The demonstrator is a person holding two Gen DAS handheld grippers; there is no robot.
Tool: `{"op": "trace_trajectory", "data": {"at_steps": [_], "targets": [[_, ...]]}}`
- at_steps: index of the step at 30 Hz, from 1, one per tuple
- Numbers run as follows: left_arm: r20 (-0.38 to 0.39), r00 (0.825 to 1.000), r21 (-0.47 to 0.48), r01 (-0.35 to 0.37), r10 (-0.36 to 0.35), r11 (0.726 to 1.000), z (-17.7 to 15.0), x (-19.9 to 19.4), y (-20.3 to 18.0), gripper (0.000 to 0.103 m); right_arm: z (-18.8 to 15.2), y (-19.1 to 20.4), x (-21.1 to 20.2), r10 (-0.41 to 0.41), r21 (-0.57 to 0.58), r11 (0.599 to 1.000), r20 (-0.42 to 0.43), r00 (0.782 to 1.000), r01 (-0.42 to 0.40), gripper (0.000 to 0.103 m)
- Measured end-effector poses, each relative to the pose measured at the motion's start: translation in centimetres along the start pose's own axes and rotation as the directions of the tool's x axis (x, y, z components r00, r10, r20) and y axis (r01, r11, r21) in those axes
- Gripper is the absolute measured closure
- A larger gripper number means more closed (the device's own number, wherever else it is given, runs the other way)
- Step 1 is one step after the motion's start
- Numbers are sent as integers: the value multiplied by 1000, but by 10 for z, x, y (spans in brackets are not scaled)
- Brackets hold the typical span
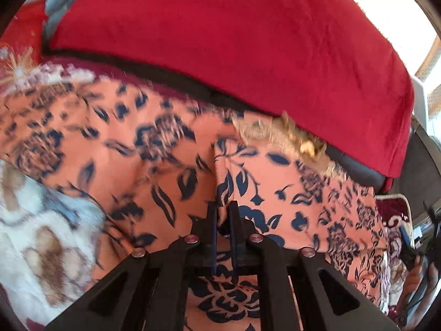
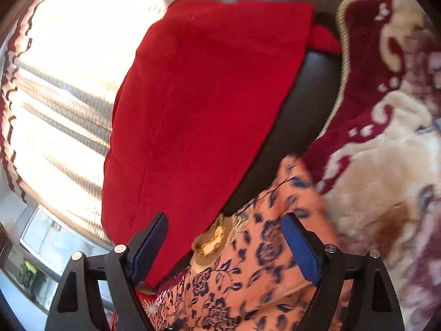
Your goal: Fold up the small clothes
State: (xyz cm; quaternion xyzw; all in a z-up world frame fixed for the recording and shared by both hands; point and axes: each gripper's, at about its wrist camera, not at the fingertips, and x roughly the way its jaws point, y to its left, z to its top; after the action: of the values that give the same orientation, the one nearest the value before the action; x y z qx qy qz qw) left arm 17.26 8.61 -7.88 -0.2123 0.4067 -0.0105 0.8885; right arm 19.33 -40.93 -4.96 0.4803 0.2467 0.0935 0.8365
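Observation:
An orange garment (image 1: 132, 149) with a dark blue flower print lies spread over a plush blanket. My left gripper (image 1: 222, 207) is shut on a raised fold of this garment, which rises in a ridge from the fingertips. In the right wrist view the same garment (image 2: 248, 262) lies below my right gripper (image 2: 226, 220), which is open and empty just above the cloth. A tan frilly trim (image 2: 212, 241) of the garment sits between the right fingers; it also shows in the left wrist view (image 1: 289, 138).
A large red cushion (image 1: 234, 35) leans on a black sofa back (image 2: 297, 127) behind the garment. The maroon and cream plush blanket (image 2: 386, 138) covers the seat. A bright curtained window (image 2: 69, 82) is at the left of the right wrist view.

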Motion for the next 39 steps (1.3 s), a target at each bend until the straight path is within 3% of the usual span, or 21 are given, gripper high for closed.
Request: {"op": "trace_trajectory", "data": {"at_steps": [3,7,11,14,16,18,19,21,22,25,27,29,30,32,34,36,39], "targets": [[57,998,-16,-35,36,999,2,-14,11,95,-6,-11,-15,-30,-29,999,-9,1000,29,15],[-27,998,-5,-59,59,998,-6,6,20,95,-8,-15,-18,-27,-39,999,-36,999,25,16],[-51,996,-2,-76,75,997,-14,23,19,95,-10,0,-2,42,-52,998,-85,996,-46,15],[-47,996,-1,-79,79,997,-12,23,19,95,-15,7,28,125,-1,992,-183,975,-128,13],[-49,996,-8,-79,79,997,-13,22,19,95,-21,-10,55,49,39,998,-236,971,-41,12],[-45,996,-10,-76,75,997,-14,18,21,95,-30,-43,80,-21,143,987,-332,943,73,17],[-40,997,-3,-73,73,997,-14,15,22,95,-27,-40,74,7,149,988,-301,953,40,15],[-35,997,9,-73,73,997,-17,14,21,95,-15,-23,67,146,154,983,-283,948,-105,15],[-36,997,7,-73,73,997,-18,15,22,95,-7,-17,64,177,156,978,-265,948,-138,14],[-35,997,7,-76,76,997,-20,17,22,94,16,-19,76,136,148,984,-231,963,-103,11],[-38,997,6,-72,73,997,-21,18,23,94,24,-33,101,140,199,976,-287,948,-84,11],[-44,996,8,-71,72,997,-21,19,24,94,30,-57,129,9,180,982,-348,937,57,11],[-44,996,12,-72,73,997,-21,19,24,94,34,-63,132,-3,174,983,-336,942,66,11],[-44,996,21,-75,76,997,-21,20,23,94,42,-67,134,38,240,970,-318,947,42,10],[-43,996,30,-77,78,997,-21,21,22,94,48,-52,136,149,239,968,-327,933,-71,10],[-41,996,38,-82,84,996,-22,22,21,94,55,-44,140,100,164,985,-326,940,-47,9],[-43,995,55,-91,94,994,-21,22,18,94,55,-64,165,-33,135,987,-366,930,89,9]]}}
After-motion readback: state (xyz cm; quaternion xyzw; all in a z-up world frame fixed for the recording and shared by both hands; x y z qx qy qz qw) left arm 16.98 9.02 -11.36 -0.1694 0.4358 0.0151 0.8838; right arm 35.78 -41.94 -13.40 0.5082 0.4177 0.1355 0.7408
